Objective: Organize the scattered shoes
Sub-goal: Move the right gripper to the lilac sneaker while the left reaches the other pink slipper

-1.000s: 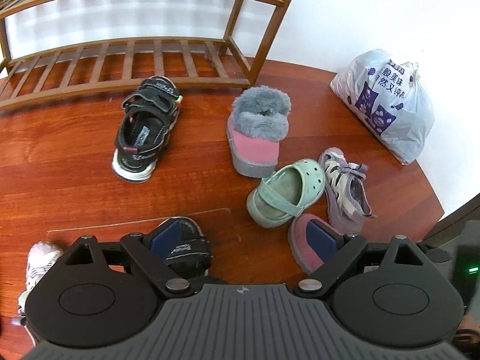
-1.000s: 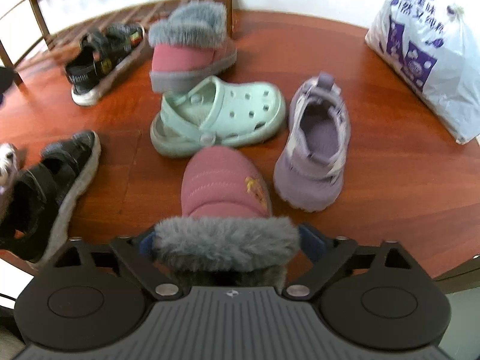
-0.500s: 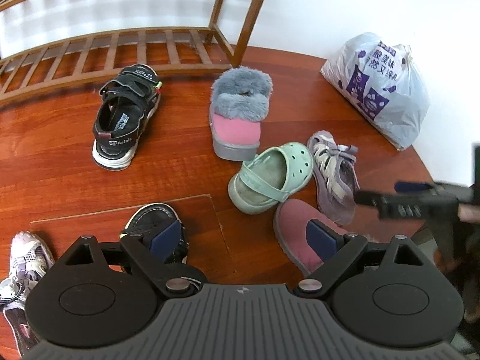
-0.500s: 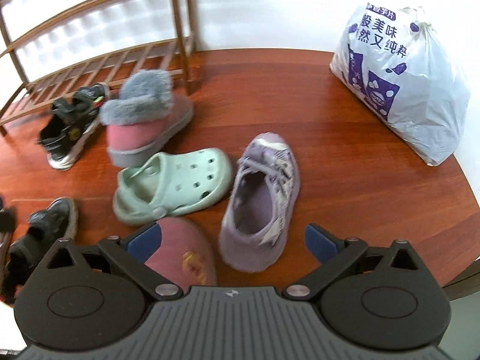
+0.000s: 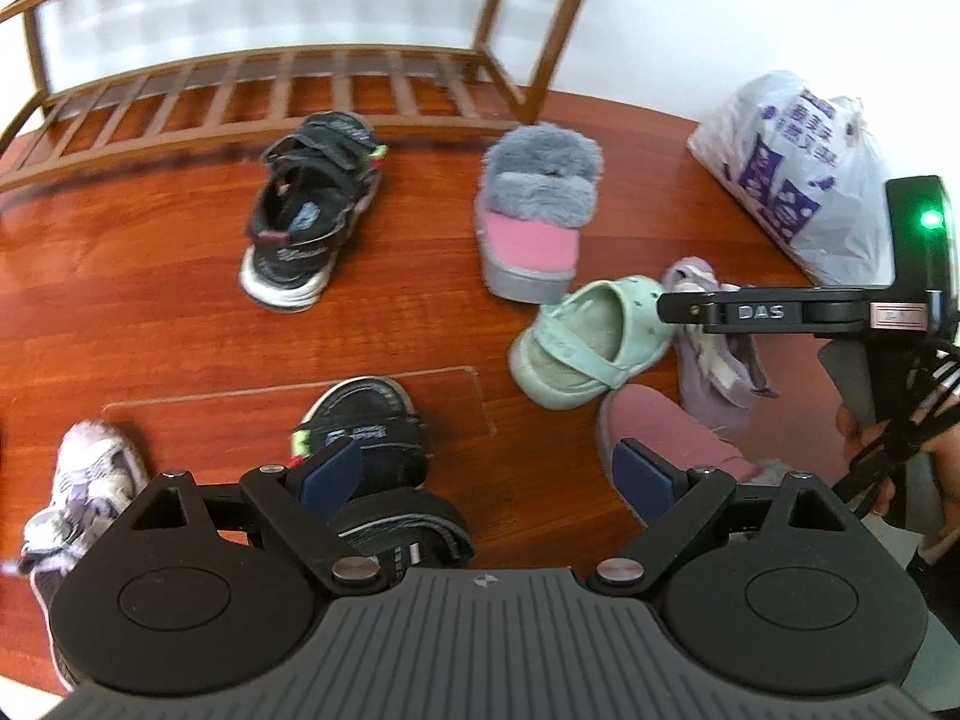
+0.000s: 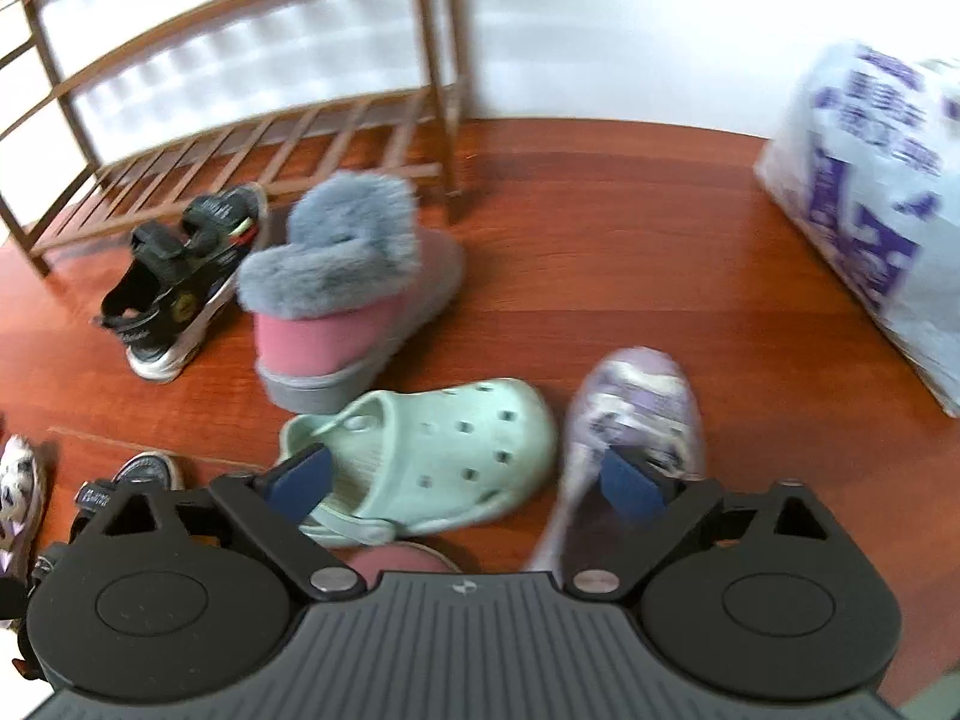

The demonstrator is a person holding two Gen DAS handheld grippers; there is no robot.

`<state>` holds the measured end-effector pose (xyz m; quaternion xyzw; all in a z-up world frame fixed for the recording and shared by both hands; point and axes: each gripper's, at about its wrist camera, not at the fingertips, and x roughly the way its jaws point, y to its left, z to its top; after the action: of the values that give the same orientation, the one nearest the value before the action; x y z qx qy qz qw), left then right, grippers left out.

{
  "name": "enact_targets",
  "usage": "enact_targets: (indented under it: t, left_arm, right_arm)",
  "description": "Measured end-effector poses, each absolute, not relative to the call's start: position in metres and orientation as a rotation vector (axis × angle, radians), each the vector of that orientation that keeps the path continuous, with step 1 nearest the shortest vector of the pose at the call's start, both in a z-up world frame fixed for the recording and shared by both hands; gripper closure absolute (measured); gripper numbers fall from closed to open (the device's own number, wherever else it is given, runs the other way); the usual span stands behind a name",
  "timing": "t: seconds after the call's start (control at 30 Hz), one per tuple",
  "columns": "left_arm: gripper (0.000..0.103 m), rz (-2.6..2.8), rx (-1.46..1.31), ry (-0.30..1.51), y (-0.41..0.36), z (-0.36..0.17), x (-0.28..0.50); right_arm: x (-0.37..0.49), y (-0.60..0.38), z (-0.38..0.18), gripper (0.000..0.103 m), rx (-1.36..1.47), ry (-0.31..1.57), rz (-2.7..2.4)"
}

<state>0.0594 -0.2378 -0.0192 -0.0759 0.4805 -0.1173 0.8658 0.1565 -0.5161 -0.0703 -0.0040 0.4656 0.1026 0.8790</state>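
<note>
both fingers (image 5: 645, 471) (image 6: 630, 483) spread wide, empty; two black sandals (image 5: 312, 210), two pink slippers (image 5: 531, 222).

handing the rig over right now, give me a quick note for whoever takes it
Left gripper: open, empty, above the floor.
Right gripper: open, empty, over the mint green clog.
All shoes on the floor: two black strap sandals, two pink fur-cuffed slippers, two lilac sneakers.
Wooden slatted shoe rack: no shoes visible on it.
Done: nothing. Left: pair and shelve everything.
</note>
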Motion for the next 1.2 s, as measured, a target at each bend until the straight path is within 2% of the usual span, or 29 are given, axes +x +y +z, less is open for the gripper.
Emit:
enact_targets:
  t: [0.17, 0.23, 0.3, 0.47, 0.53, 0.6, 0.77, 0.9, 1.1, 1.2]
  left_arm:
    - [0.011, -0.181, -0.188, 1.010, -0.222, -0.022, 0.054]
    - [0.011, -0.156, -0.198, 1.010, -0.216, -0.024, 0.051]
    - [0.011, -0.134, -0.205, 1.010, -0.210, -0.025, 0.049]
    - [0.011, -0.082, -0.229, 1.012, -0.197, -0.028, 0.045]
    - [0.011, -0.068, -0.237, 1.012, -0.193, -0.028, 0.046]
    - [0.011, -0.061, -0.239, 1.007, -0.191, -0.028, 0.048]
    - [0.011, -0.058, -0.235, 0.991, -0.189, -0.025, 0.056]
    - [0.011, -0.059, -0.237, 0.986, -0.187, -0.025, 0.063]
    - [0.011, -0.097, -0.230, 0.987, -0.193, -0.027, 0.072]
    - [0.011, -0.130, -0.217, 0.986, -0.201, -0.027, 0.077]
  right_arm:
    - [0.182, -0.491, -0.094, 0.026, -0.085, 1.032, 0.244]
    - [0.192, -0.484, -0.104, 0.039, -0.120, 1.051, 0.232]
    - [0.197, -0.481, -0.110, 0.046, -0.136, 1.061, 0.220]
    - [0.202, -0.475, -0.114, 0.055, -0.169, 1.046, 0.188]
    - [0.201, -0.474, -0.111, 0.076, -0.165, 1.030, 0.197]
    - [0.199, -0.473, -0.109, 0.082, -0.166, 1.018, 0.199]
    - [0.196, -0.475, -0.101, 0.091, -0.139, 0.996, 0.206]
    - [0.188, -0.480, -0.091, 0.103, -0.117, 0.968, 0.214]
    - [0.187, -0.485, -0.068, 0.102, -0.063, 0.944, 0.246]
    - [0.186, -0.494, -0.062, 0.097, -0.046, 0.954, 0.248]
